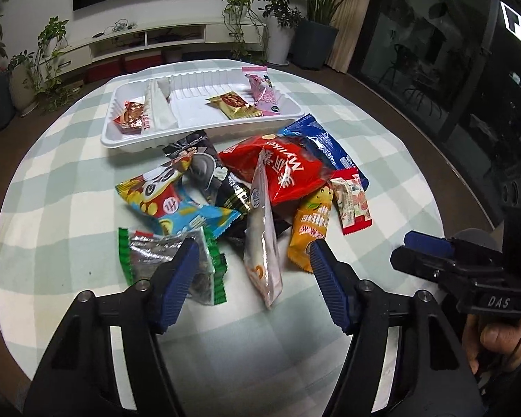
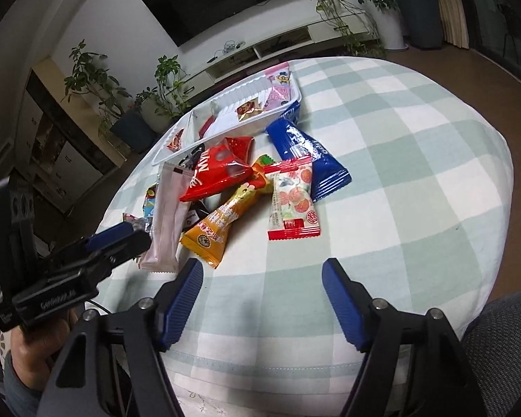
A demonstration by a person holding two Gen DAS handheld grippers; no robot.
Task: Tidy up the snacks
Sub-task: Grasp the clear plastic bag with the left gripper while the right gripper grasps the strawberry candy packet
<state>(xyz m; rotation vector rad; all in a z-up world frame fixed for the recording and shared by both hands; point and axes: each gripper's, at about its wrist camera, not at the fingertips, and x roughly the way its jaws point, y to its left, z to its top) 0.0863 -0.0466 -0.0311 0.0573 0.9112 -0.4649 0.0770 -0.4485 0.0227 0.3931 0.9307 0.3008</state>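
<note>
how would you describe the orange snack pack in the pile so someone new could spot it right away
Start at the white tray at the far side of the checked tablecloth, then come to the loose pile of packets in front of it. At the pile's near edge, between a pale pink packet and a red-ended packet printed with peaches, lies the orange pack. It alone is orange-yellow, with a cartoon corn figure.

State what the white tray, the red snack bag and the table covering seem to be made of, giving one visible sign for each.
White tray: probably thin moulded plastic, matt-glossy; its walls are ribbed and slightly translucent.
Red snack bag: likely glossy plastic film; it crinkles and throws highlights.
Table covering: seems woven cloth, matt; the green-and-white check shows no shine, and a stitched hem shows in the right wrist view.
</note>
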